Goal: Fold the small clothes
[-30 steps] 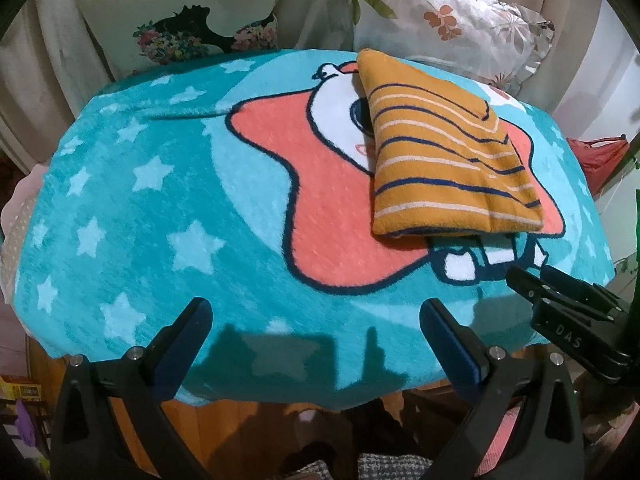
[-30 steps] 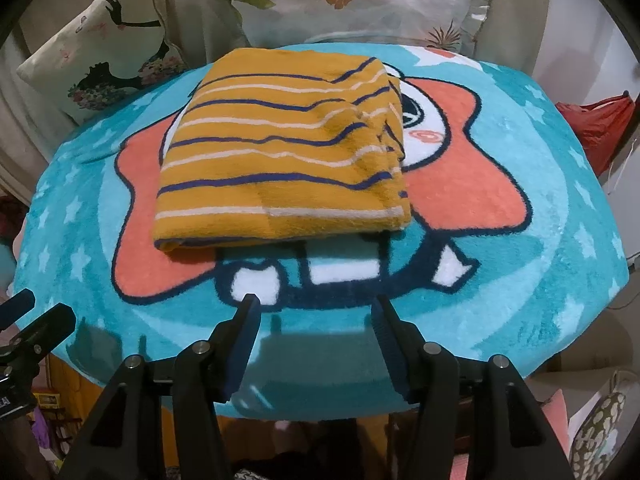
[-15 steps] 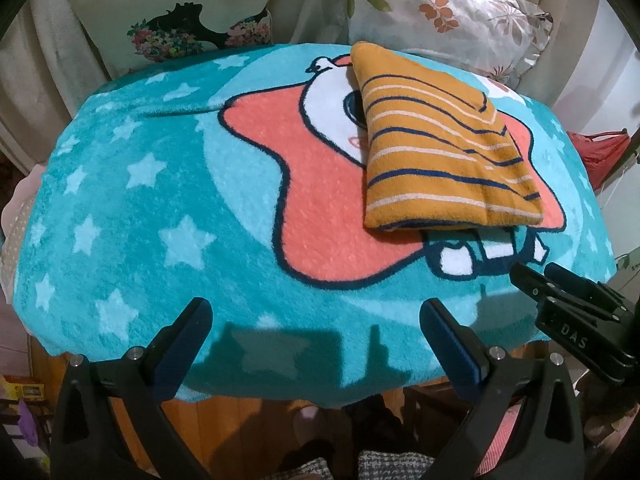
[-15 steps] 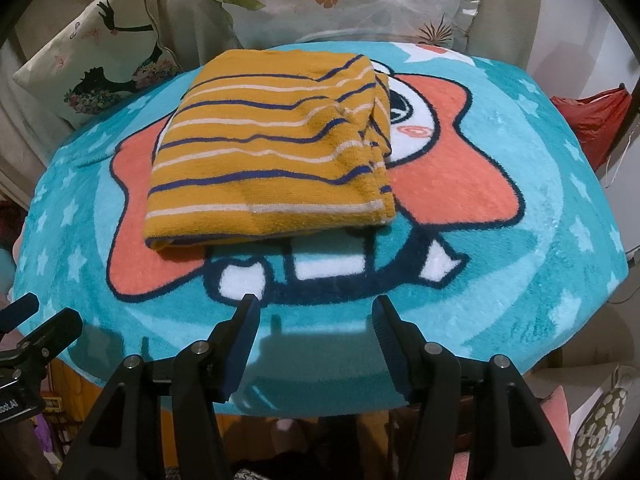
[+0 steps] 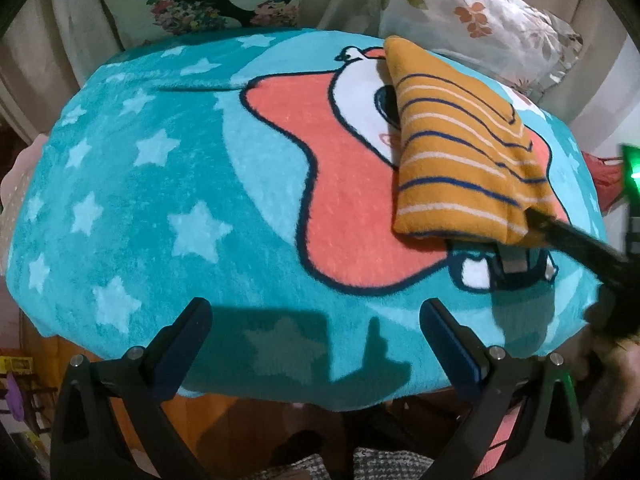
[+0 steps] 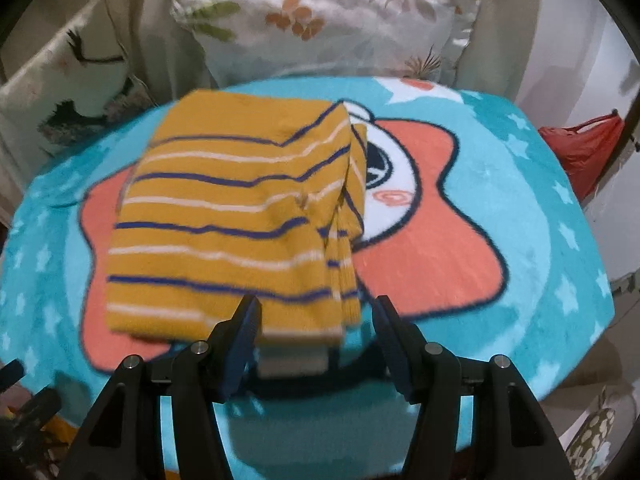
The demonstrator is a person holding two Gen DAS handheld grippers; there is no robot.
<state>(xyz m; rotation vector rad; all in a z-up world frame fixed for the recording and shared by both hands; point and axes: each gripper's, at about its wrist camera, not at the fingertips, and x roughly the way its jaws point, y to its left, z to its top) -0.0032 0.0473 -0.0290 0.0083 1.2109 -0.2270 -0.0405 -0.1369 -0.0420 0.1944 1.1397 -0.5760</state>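
A folded mustard-yellow garment with navy and white stripes (image 5: 460, 152) lies on the teal star blanket (image 5: 160, 200), over its coral star print; it also shows in the right wrist view (image 6: 240, 216). My right gripper (image 6: 316, 312) is open, its fingers at the garment's near right corner, one on each side of that edge. From the left wrist view its finger (image 5: 568, 236) touches the garment's corner. My left gripper (image 5: 316, 320) is open and empty over the blanket's near edge, left of the garment.
Two printed pillows (image 6: 328, 24) (image 5: 224, 4) lean behind the blanket. A red bag (image 6: 584, 148) sits off the right side. The blanket (image 6: 540, 240) drops off at its front edge, with clutter below.
My right gripper has moved forward to the garment's near right corner; it was back at the blanket's front edge. The left gripper has moved slightly closer.
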